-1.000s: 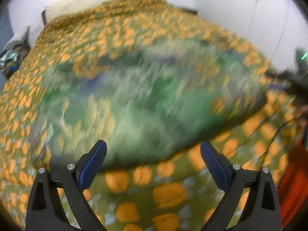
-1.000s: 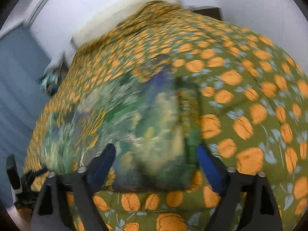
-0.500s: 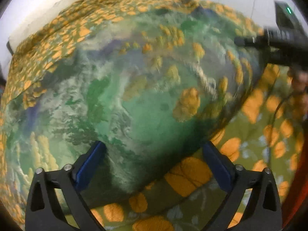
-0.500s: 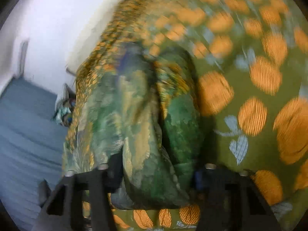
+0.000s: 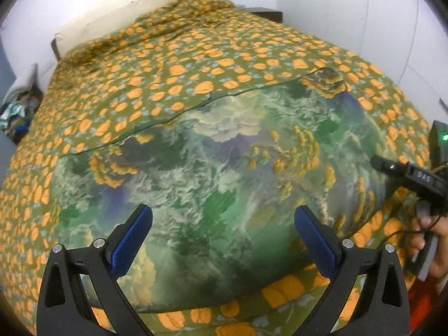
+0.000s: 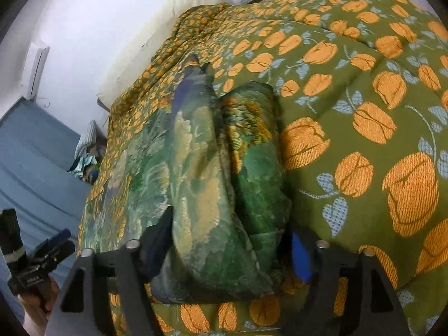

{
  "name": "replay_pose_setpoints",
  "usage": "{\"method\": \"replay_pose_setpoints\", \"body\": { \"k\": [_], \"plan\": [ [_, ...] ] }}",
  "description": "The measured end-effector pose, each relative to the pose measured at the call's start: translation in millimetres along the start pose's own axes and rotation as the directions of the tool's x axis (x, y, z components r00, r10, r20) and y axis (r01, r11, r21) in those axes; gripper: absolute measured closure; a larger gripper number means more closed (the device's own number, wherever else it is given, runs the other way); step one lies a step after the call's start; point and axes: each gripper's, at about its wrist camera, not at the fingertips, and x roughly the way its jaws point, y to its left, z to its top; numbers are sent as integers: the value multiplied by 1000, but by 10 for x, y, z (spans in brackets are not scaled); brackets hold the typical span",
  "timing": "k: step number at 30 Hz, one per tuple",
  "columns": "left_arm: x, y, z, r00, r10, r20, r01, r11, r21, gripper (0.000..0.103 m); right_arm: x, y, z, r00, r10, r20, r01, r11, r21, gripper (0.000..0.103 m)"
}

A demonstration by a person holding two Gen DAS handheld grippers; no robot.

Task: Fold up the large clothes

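Observation:
A large green garment (image 5: 224, 184) with cloud and flower print lies spread flat on the bed. My left gripper (image 5: 224, 238) hovers open above its near edge, holding nothing. The right gripper (image 5: 406, 176) shows at the garment's right edge in the left wrist view. In the right wrist view the garment's bunched side edge (image 6: 224, 196) sits between the jaws of my right gripper (image 6: 229, 249), which are wide apart around the cloth. The left gripper (image 6: 53, 249) shows at the far left there.
The bed carries an olive cover with orange flowers (image 5: 179, 64). A cream pillow or headboard (image 5: 134, 11) lies at the far end. A pile of clothes (image 5: 16, 109) sits left of the bed. White walls stand behind and to the right.
The garment has come down from blurred motion and now lies spread flat. My left gripper has drawn back a little. My right gripper has moved onto the garment's right edge, cloth between its jaws.

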Motion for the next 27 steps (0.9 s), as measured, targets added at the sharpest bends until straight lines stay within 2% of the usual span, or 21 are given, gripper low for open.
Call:
{"method": "replay_pose_setpoints", "body": {
  "k": [10,15,18,21,23,25,27],
  "plan": [
    [-35,48,-62,998,54,15,-54,999,0,2,13,-61,-49,1000,-1,-1,1,1000,23,15],
    [79,131,-258,998,52,-26,-54,997,-51,1,39,-118,-79,1000,8,-14,-7,999,42,4],
    [199,237,-569,995,5,-96,-15,993,-113,1,55,-121,-86,1000,15,-22,-15,999,32,1],
    [234,302,-958,989,-64,-136,40,984,-176,1,67,-118,-99,999,23,-24,-23,1000,21,0],
    [277,294,-1158,984,-80,-158,48,979,-197,1,62,-149,-115,999,42,-4,-42,999,22,0],
    [434,296,-1360,971,-109,-212,55,968,-243,1,62,-167,-145,998,56,11,-57,998,36,0],
    [614,328,-1518,954,-177,-244,95,945,-312,0,56,-191,-144,998,67,17,-67,996,56,0]
  ]
}}
